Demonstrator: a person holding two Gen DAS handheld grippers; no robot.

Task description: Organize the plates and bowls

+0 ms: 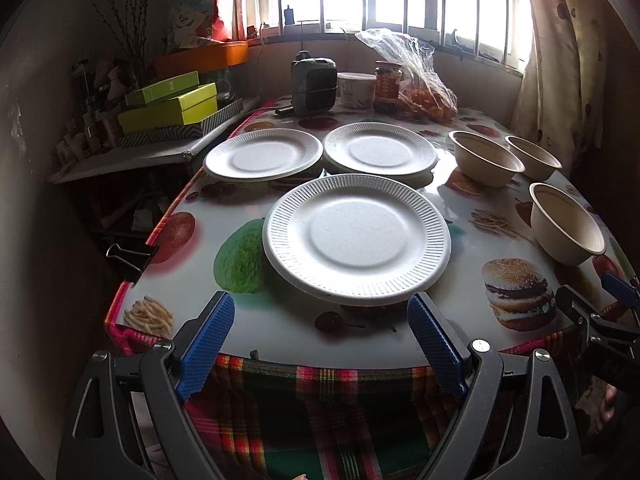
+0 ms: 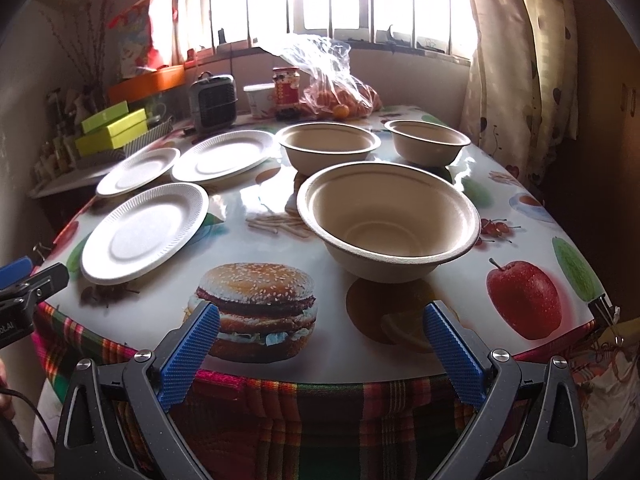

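Note:
Three white ribbed paper plates lie on the table: a near plate [image 1: 356, 238] [image 2: 146, 232], a far left plate [image 1: 263, 154] [image 2: 138, 170] and a far right plate [image 1: 379, 150] [image 2: 224, 155]. Three beige bowls stand to their right: a near bowl [image 2: 388, 220] [image 1: 566, 222], a far left bowl [image 2: 329, 146] [image 1: 486, 156] and a far right bowl [image 2: 428, 142] [image 1: 534, 156]. My left gripper [image 1: 320, 316] is open at the table's front edge, just short of the near plate. My right gripper [image 2: 320, 324] is open before the near bowl, holding nothing.
At the table's back stand a small grey heater [image 1: 314, 86], a white tub [image 1: 356, 88], a jar [image 1: 388, 82] and a plastic bag of oranges [image 1: 428, 92]. Green boxes [image 1: 172, 104] sit on a side shelf at the left. A binder clip [image 1: 130, 256] grips the cloth's left edge.

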